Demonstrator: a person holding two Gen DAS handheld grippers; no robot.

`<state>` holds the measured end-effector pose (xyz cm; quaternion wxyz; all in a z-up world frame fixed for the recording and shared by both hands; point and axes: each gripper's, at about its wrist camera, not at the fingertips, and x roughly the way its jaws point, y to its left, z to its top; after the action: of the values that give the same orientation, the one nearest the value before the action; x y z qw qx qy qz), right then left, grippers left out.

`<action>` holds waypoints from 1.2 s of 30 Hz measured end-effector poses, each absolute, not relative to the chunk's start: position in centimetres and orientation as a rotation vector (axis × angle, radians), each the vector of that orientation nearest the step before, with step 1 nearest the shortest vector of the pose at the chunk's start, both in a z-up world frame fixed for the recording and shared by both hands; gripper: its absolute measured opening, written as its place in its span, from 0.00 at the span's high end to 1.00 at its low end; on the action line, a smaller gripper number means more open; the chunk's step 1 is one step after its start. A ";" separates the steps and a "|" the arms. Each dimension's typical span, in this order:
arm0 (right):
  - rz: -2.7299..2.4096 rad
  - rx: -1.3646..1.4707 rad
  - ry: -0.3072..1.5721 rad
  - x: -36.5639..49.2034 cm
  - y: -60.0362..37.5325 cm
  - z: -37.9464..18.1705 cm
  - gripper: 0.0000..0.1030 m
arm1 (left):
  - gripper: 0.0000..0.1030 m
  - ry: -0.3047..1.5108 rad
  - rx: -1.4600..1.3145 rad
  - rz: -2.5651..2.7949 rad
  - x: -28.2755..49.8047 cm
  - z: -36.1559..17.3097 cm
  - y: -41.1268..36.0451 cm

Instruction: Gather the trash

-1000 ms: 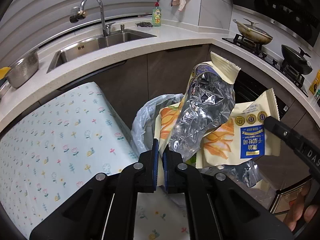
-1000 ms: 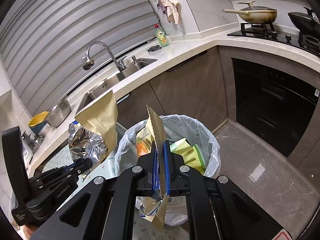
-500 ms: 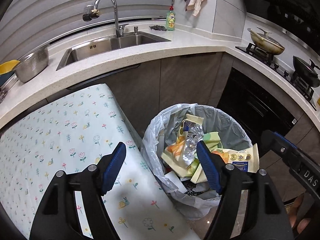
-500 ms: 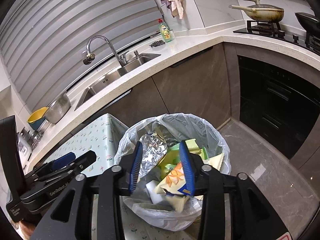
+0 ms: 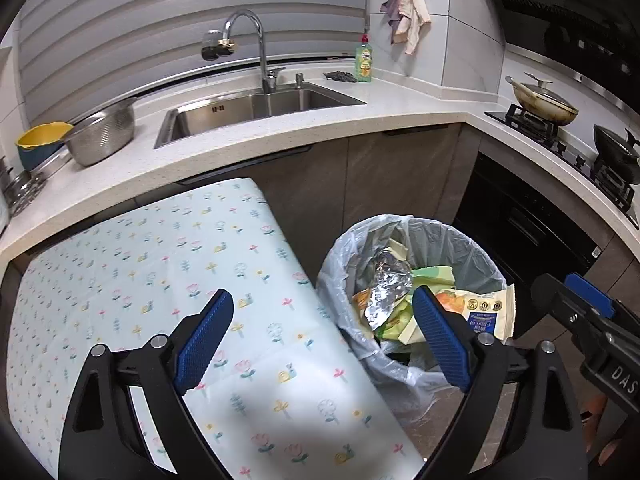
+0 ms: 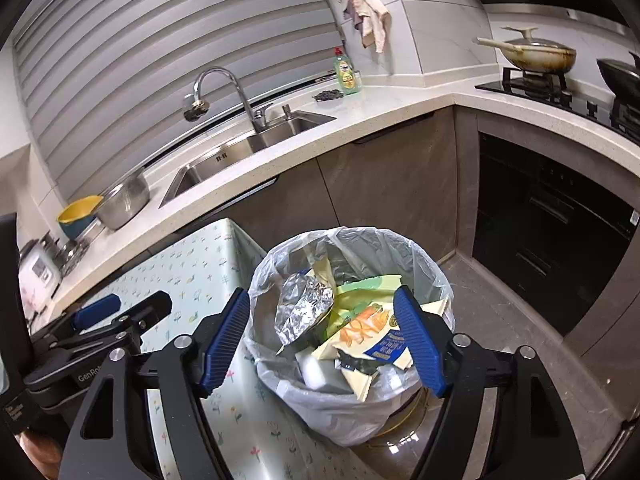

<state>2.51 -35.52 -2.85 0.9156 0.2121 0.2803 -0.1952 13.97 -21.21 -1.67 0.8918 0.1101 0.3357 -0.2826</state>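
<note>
Both the left gripper and right gripper hang empty with fingers spread wide above the bin, wrappers heaped inside.

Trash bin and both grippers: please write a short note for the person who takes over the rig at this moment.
Left gripper: open, empty, above the edge of the floral tablecloth, beside the bin.
Right gripper: open, empty, directly over the trash bin.
Things: the foil-lined wrapper and the yellow-and-blue snack bag both lie inside the bin on other packaging. The snack bag leans at the rim.
Done: both wrappers are in the bin.
Left: no loose trash shows on the visible part of the tablecloth; check areas outside these views. Perhaps press the pile down, as it sits high.
</note>
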 end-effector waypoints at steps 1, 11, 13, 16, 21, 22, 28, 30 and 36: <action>-0.398 0.427 0.579 2.3 -35.1 -2.7 0.26 | 0.14 0.694 0.228 -0.578 13.7 -1.6 -20.7; -0.360 0.337 0.623 0.4 -30.6 -1.8 0.18 | 0.08 0.683 0.223 -0.496 11.1 -0.9 -16.0; -0.354 0.338 0.626 -0.1 -30.0 -1.8 0.15 | 0.07 0.686 0.218 -0.486 10.8 -0.9 -15.1; -0.350 0.350 0.627 -0.8 -29.3 -1.6 0.07 | 0.07 0.688 0.219 -0.467 10.3 -0.9 -13.9; -0.349 0.337 0.645 -1.4 -28.2 -1.5 0.07 | 0.07 0.706 0.213 -0.443 9.6 -1.1 -12.2; -0.347 0.326 0.652 -1.5 -27.9 -1.5 0.07 | 0.07 0.713 0.210 -0.439 9.4 -1.2 -11.9; -0.339 0.301 0.663 -2.0 -26.9 -1.9 0.07 | 0.07 0.717 0.219 -0.421 8.3 -1.7 -10.6; -0.338 0.302 0.674 -2.1 -26.8 -2.1 0.07 | 0.07 0.730 0.211 -0.419 8.1 -2.0 -10.3; -0.346 0.259 0.686 -2.3 -26.3 -2.6 0.07 | 0.07 0.764 0.197 -0.411 7.8 -2.8 -9.8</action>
<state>-2.26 -26.28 -2.56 0.9190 0.1261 0.3336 -0.1682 7.80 -9.84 -2.81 0.9027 0.0952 0.3694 -0.1989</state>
